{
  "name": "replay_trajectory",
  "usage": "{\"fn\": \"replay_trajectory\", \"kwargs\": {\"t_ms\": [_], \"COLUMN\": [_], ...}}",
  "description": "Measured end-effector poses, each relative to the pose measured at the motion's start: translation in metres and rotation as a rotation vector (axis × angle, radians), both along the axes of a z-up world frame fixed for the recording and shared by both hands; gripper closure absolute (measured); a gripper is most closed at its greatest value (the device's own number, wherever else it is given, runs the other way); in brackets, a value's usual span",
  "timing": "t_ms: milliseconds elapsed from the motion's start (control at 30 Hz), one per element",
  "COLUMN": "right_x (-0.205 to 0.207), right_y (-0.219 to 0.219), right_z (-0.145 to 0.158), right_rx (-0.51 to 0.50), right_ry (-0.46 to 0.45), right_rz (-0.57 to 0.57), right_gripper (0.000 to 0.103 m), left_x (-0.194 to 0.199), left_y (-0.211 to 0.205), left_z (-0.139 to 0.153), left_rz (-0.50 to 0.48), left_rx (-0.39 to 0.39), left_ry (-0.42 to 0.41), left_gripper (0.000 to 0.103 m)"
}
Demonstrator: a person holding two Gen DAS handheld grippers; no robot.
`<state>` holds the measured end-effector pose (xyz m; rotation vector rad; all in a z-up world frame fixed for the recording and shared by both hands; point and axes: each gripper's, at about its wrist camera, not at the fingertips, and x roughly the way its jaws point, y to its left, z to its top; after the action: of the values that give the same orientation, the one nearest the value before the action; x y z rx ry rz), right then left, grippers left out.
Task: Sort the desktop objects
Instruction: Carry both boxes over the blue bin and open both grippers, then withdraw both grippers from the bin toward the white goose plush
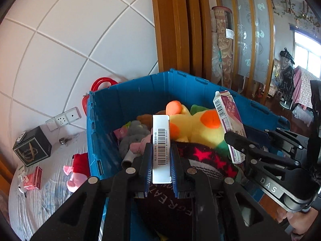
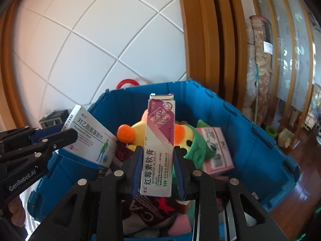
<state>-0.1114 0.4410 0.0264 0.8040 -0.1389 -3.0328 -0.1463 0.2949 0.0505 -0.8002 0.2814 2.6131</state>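
Blue crate (image 1: pixel 128 100) fills both views, packed w/ soft toys: a yellow plush w/ orange spots (image 1: pixel 192 124), a grey plush (image 1: pixel 132 134), a green frog-like plush (image 2: pixel 198 148), a pink box w/ barcode (image 2: pixel 216 148) at 3 o'clock of it, plus a dark knit cloth w/ red stars (image 1: pixel 204 156) on top.

Writing: white box (image 1: pixel 161 150) in the left gripper (image 1: pixel 161 160) shows a barcode w/ digits, too small to read surely; from the right wrist view its face reads "对乙酰氨基酚片 / Paracetamol Tablets". Purple-and-white carton (image 2: pixel 158 150) in the right gripper (image 2: pixel 158 172) reads "红霉素软膏 HONGMEISU RUANGAO". Gripper bodies marked "DAS" and "GenRobot.AI".

Left tongs: jaws nearly closed, blue pads clamped on both sides of the slim white box, held upright over the crate. Right tongs: jaws narrow too, pads pressing the carton's sides, carton upright above the toys, approx. crate centre. In the left view the right gripper sits at 3 o'clock.

Outside the crate, at 9 o'clock: black box (image 1: pixel 32 148), small red box (image 1: pixel 33 177), pink-and-red plush (image 1: pixel 77 170) on a striped cloth (image 1: pixel 50 192); red handle (image 1: pixel 102 83) behind the crate's rim, prob. a bag.
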Motion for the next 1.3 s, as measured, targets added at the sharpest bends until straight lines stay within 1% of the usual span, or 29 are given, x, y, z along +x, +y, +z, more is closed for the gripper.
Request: {"fn": "replay_trajectory", "kwargs": {"t_ms": [33, 67, 100, 133, 167, 200, 333, 400, 433, 467, 500, 567, 600, 633, 667, 700, 767, 800, 867, 1067, 1200, 1300], "right_x": [-0.004, -0.008, -0.011, -0.013, -0.015, -0.016, -0.024, -0.027, -0.028, -0.028, -0.029, -0.029, -0.028, -0.028, -0.027, -0.026, -0.022, -0.02, -0.016, -0.004, 0.006, 0.015], "right_y": [0.001, 0.0, 0.001, 0.0, -0.001, -0.004, -0.009, -0.01, -0.01, -0.011, -0.011, -0.01, -0.009, -0.009, -0.008, -0.008, -0.005, -0.003, 0.0, 0.01, 0.002, -0.014], "right_z": [-0.002, -0.005, -0.008, -0.01, -0.012, -0.013, -0.019, -0.021, -0.023, -0.024, -0.025, -0.026, -0.026, -0.026, -0.027, -0.026, -0.025, -0.024, -0.022, -0.016, -0.006, 0.005], "right_rx": [0.0, 0.001, 0.005, 0.008, 0.011, 0.016, 0.061, 0.068, 0.068, 0.072, 0.077, 0.08, 0.081, 0.081, 0.081, 0.081, 0.083, 0.081, 0.075, 0.06, 0.05, 0.047], "right_ry": [-0.008, -0.015, -0.022, -0.027, -0.031, -0.034, -0.053, -0.063, -0.066, -0.068, -0.07, -0.069, -0.069, -0.068, -0.068, -0.067, -0.059, -0.054, -0.046, -0.035, -0.004, 0.038], "right_rz": [0.011, 0.02, 0.027, 0.033, 0.037, 0.04, 0.034, 0.036, 0.036, 0.035, 0.031, 0.026, 0.027, 0.024, 0.02, 0.014, 0.001, -0.01, -0.023, -0.078, -0.075, -0.044], "right_gripper": [0.074, 0.074, 0.074, 0.074, 0.073, 0.073, 0.073, 0.072, 0.068, 0.062, 0.058, 0.044, 0.042, 0.037, 0.03, 0.026, 0.012, 0.01, 0.0, 0.0, 0.0, 0.0], "left_x": [0.0, 0.0, 0.0, 0.0, 0.0, 0.001, 0.004, 0.003, 0.003, 0.003, 0.004, 0.004, 0.004, 0.004, 0.004, 0.004, 0.005, 0.006, 0.008, 0.018, 0.026, 0.03], "left_y": [0.001, 0.001, 0.002, 0.001, 0.001, -0.001, -0.006, -0.007, -0.008, -0.008, -0.008, -0.008, -0.008, -0.009, -0.009, -0.01, -0.012, -0.012, -0.015, -0.026, -0.048, -0.07], "left_z": [-0.003, -0.005, -0.008, -0.011, -0.013, -0.014, -0.016, -0.016, -0.016, -0.016, -0.016, -0.017, -0.017, -0.017, -0.017, -0.017, -0.017, -0.016, -0.015, -0.009, 0.0, 0.004], "left_rz": [0.006, 0.01, 0.017, 0.023, 0.028, 0.033, 0.031, 0.032, 0.031, 0.03, 0.03, 0.027, 0.028, 0.027, 0.027, 0.026, 0.025, 0.025, 0.024, 0.015, 0.074, 0.116], "left_rx": [-0.015, -0.022, -0.028, -0.032, -0.031, -0.028, -0.009, -0.006, -0.003, -0.002, -0.001, -0.002, -0.001, 0.002, 0.005, 0.009, 0.017, 0.019, 0.03, 0.078, 0.137, 0.156], "left_ry": [-0.005, -0.009, -0.017, -0.024, -0.027, -0.027, -0.03, -0.03, -0.034, -0.034, -0.034, -0.035, -0.035, -0.036, -0.038, -0.039, -0.037, -0.035, -0.029, 0.002, 0.062, 0.099], "left_gripper": [0.085, 0.083, 0.074, 0.068, 0.055, 0.047, 0.046, 0.046, 0.046, 0.046, 0.046, 0.045, 0.045, 0.045, 0.045, 0.045, 0.045, 0.045, 0.045, 0.044, 0.044, 0.042]}}
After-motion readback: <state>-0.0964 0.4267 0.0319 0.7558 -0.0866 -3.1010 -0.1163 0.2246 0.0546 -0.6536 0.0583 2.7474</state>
